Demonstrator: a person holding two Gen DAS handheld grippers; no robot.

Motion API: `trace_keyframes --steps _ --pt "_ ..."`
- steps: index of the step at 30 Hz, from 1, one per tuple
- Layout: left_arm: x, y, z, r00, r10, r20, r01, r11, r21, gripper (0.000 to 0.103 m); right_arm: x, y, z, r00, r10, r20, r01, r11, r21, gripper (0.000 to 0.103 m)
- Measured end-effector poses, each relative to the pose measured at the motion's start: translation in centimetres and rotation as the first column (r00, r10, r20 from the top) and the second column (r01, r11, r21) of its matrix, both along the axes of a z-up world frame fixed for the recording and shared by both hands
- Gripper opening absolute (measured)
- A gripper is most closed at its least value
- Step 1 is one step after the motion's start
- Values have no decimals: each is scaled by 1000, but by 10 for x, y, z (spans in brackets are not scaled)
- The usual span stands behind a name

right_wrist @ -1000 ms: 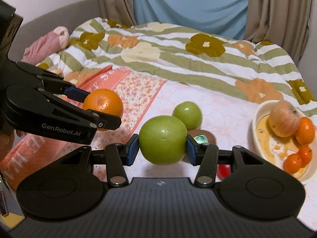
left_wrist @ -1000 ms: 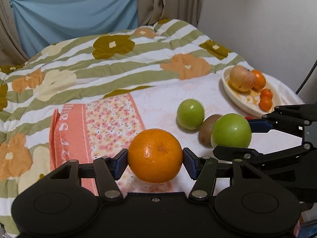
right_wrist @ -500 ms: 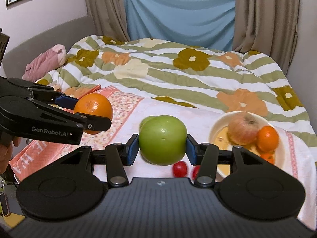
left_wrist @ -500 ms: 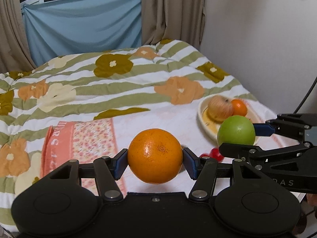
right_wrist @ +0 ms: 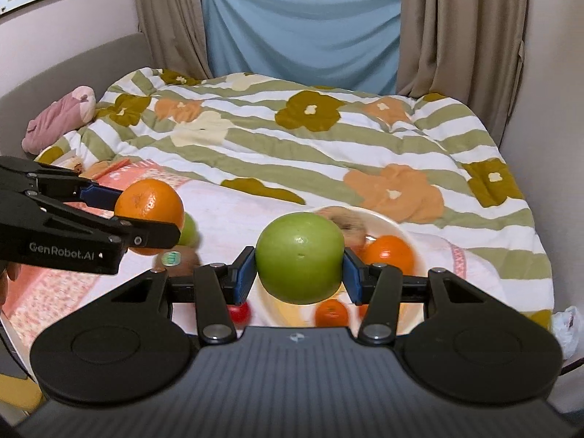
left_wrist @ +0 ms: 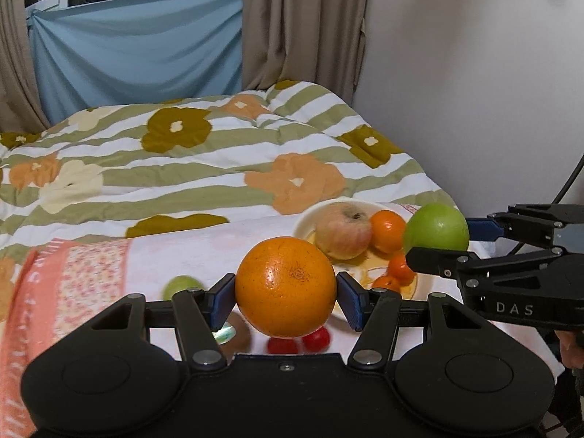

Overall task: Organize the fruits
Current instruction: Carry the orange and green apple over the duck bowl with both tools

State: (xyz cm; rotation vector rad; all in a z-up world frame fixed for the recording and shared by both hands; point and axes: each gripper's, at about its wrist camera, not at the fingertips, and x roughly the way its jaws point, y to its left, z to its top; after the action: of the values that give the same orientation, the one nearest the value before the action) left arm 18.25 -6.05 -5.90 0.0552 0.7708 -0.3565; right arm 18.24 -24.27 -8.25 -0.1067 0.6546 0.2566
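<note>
My left gripper [left_wrist: 285, 294] is shut on a large orange [left_wrist: 285, 286], held above the bed; it also shows in the right wrist view [right_wrist: 149, 206]. My right gripper [right_wrist: 299, 272] is shut on a green apple [right_wrist: 299, 257], held over the white plate [right_wrist: 383, 219]; the apple also shows in the left wrist view [left_wrist: 437, 228]. The plate [left_wrist: 310, 219] holds a reddish apple [left_wrist: 343, 230] and several small oranges. On the cloth lie a second green apple [left_wrist: 182, 286], a kiwi [right_wrist: 177, 261] and red cherry tomatoes [left_wrist: 315, 339].
The bed carries a striped floral quilt [right_wrist: 310, 138] and a pink patterned cloth [left_wrist: 73, 284]. A pink soft toy [right_wrist: 58, 118] lies at the far left. A wall [left_wrist: 474, 91] is close on the right; curtains hang behind.
Both grippers have risen and moved right toward the plate with their fruit. The green apple now hangs over the plate. Both grips are unchanged.
</note>
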Motion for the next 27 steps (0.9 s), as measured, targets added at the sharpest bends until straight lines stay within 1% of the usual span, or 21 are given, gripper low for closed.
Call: trace_keyframes --steps 5,9,14,18,21,24,26,27 --pt "16 -35 -17 1000 -13 -22 13 1000 7 63 16 -28 -9 1000 10 -9 -10 1000 -4 64" --pt "33 -55 -37 999 -22 -49 23 1000 14 63 30 -44 -21 999 23 -29 -23 1000 -3 64" --pt "51 -74 -61 998 -37 -60 39 999 31 63 45 -53 -35 998 47 -53 -47 999 -10 64" --pt "62 -85 -78 996 -49 -72 54 996 73 63 52 -54 -42 997 53 -63 -54 999 -7 64" --pt "65 -91 -87 995 -51 -80 59 993 105 63 57 -55 -46 996 59 -69 -59 998 -5 64" --pt "65 -93 -91 994 -50 -98 60 993 100 64 59 -55 -49 995 64 -76 -65 998 -6 64" --pt "63 -91 -88 995 -42 -90 50 995 86 72 59 -54 -49 995 66 -77 -67 998 -9 64" --pt "62 -89 -85 996 -31 -81 39 995 92 82 59 -55 -48 995 63 -76 -64 998 -7 64"
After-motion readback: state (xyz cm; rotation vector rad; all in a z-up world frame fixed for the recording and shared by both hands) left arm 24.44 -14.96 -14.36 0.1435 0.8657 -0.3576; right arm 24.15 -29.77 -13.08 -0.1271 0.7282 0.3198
